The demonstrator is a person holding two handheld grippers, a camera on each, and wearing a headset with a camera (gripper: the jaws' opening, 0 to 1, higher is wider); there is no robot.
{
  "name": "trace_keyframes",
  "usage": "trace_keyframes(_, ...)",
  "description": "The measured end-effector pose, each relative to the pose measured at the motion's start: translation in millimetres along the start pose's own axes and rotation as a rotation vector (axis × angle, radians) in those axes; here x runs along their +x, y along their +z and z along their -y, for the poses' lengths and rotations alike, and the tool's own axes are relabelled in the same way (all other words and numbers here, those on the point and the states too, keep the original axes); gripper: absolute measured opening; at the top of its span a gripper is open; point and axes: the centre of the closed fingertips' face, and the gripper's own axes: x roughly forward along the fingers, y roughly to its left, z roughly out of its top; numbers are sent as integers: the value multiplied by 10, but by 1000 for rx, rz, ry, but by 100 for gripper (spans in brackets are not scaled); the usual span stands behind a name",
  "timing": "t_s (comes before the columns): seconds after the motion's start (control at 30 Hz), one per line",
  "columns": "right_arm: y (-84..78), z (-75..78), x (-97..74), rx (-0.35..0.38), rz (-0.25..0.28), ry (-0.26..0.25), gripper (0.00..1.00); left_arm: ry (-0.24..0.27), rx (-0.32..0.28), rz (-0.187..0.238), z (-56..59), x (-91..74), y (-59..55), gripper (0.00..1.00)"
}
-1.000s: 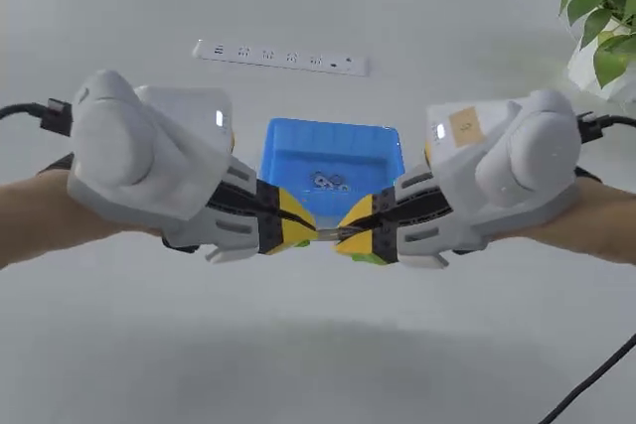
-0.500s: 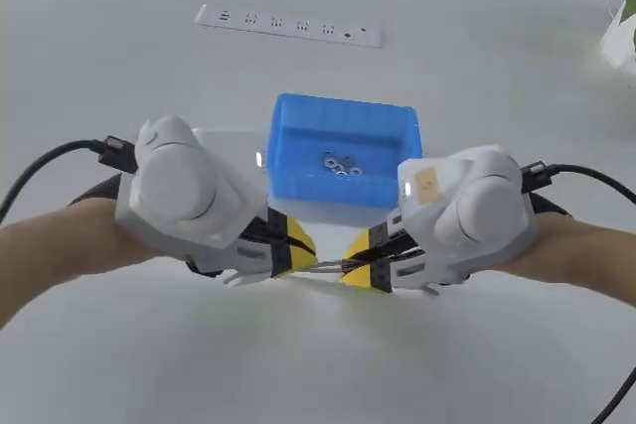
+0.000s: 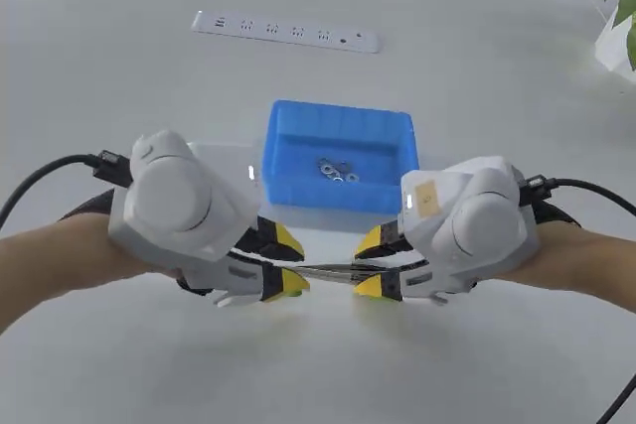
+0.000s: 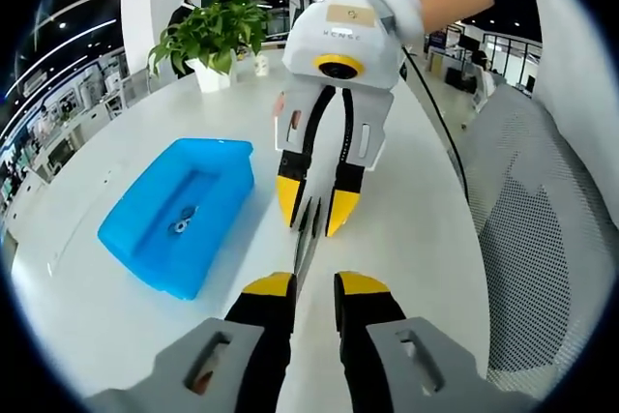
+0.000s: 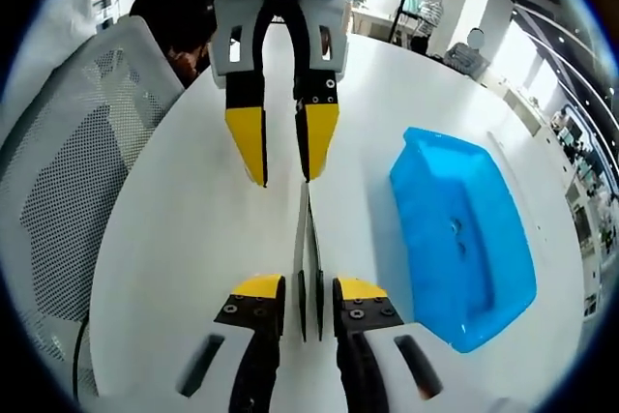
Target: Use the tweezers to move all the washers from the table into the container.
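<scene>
1. Left claw [image 3: 301, 265] now stands with its jaws plainly spread. Half a second back its yellow tips looked pressed together on the tweezers [image 3: 330, 271]. In the right gripper view, the tweezers' narrow end only just reaches that claw's tips.
2. Right claw [image 3: 360, 270] has the tweezers running deep between its jaws, which sit close on either side of the two arms. I cannot tell whether they press the metal or merely flank it.
3. I read this as a hand-over of the tool from left to right that is nearly done. The right claw most likely carries it now.
4. Both claws have also come back from the container [image 3: 338, 136]. A second ago they overlapped its near wall in the head view, and now they hang over bare desk [image 3: 318, 374], short of it. Some of that may be the headset shifting.
5. Washers [image 3: 338, 171] lie in a small cluster on the container's floor. I see none on the desk, so either the job is nearly over or the rest lie out of sight.
6. The claws point straight at each other, tip to tip and level, with a forearm coming in from each side. The tweezers bridge the gap, roughly parallel to the container's near wall.
</scene>
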Motion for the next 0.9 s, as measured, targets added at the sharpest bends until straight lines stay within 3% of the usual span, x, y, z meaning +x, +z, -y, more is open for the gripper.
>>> trace_keyframes(0.1,-2,1,-104,19,-11,-27,23,32,-12,-14,-12,-108,-74,23)
trace_keyframes(0.27,252,61,-533,167,147,-140,29,94,-35,-4,-53,-344,-118,28)
trace_keyframes(0.43,167,-60,-795,180,124,-171,34,128,-60,-21,-19,-560,-193,32)
trace_keyframes(0.6,238,-177,-1067,230,194,-232,42,153,-77,28,73,-788,-48,48)
trace_keyframes(0.8,324,-361,-1315,228,233,-276,52,190,-72,67,175,-1019,93,61)
trace_keyframes(0.9,407,-448,-1433,223,266,-297,61,210,-71,90,224,-1121,154,73)
